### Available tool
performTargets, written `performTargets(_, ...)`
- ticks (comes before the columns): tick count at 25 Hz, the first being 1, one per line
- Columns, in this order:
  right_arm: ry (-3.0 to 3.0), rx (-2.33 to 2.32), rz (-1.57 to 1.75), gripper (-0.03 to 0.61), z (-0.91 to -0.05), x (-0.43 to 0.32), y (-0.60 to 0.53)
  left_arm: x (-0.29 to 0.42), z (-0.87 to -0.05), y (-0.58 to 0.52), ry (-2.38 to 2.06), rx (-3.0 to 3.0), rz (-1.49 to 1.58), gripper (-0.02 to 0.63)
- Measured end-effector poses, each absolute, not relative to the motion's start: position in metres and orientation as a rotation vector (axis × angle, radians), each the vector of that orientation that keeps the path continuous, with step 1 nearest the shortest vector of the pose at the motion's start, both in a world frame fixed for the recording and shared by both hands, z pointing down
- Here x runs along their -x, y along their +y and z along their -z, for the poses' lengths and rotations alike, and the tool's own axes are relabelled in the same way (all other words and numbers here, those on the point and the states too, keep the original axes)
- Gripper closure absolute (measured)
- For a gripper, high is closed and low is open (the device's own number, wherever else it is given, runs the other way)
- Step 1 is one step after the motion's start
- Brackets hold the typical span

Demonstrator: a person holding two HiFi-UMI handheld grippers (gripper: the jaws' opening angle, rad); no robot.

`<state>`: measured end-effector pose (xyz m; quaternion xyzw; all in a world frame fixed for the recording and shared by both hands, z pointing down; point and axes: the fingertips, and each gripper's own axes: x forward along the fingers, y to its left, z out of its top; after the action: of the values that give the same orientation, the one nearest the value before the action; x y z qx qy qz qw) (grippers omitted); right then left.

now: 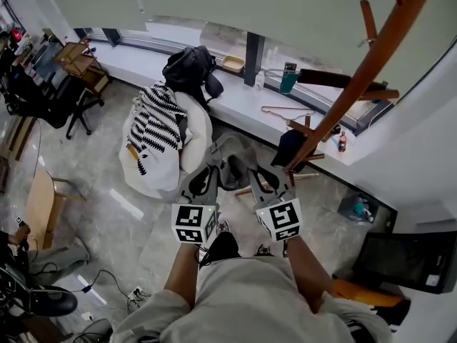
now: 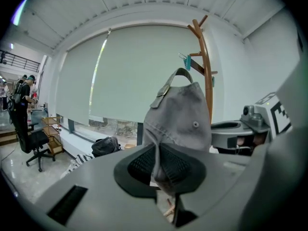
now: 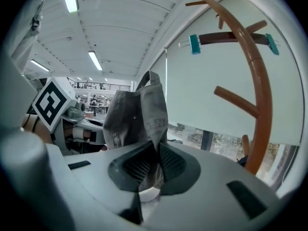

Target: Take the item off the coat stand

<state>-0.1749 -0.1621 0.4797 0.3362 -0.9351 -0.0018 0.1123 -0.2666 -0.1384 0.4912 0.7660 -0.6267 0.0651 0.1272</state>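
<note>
A grey cap (image 1: pixel 232 159) hangs between my two grippers, away from the brown wooden coat stand (image 1: pixel 371 63). My left gripper (image 1: pixel 207 181) is shut on one edge of the cap (image 2: pixel 180 109), with fabric pinched between its dark pads (image 2: pixel 139 165). My right gripper (image 1: pixel 260 184) is shut on the other edge of the cap (image 3: pixel 137 114), which bunches between its pads (image 3: pixel 171 163). The stand (image 2: pixel 206 66) rises behind the cap in the left gripper view. In the right gripper view the stand (image 3: pixel 255 90) curves up at the right.
A white beanbag with a striped cloth (image 1: pixel 153 131) lies on the floor to the left. A black bag (image 1: pixel 189 66), a wire hanger (image 1: pixel 285 111) and a teal bottle (image 1: pixel 288 77) sit on the window ledge. A dark item (image 1: pixel 289 147) hangs low on the stand.
</note>
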Motion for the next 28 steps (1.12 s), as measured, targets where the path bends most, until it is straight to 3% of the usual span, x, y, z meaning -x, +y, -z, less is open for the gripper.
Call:
performTargets(12,-2.817,-1.031,0.047,0.555,-0.445,0.078,-0.14,0.167,-0.454,-0.106,-1.906,-2.262,-0.137,0.575)
performTargets(28,-2.874,-1.119,0.035,0.561,-0.429,0.024,-0.12,0.115,-0.437,-0.082,-1.972,-2.278,-0.118,0.577)
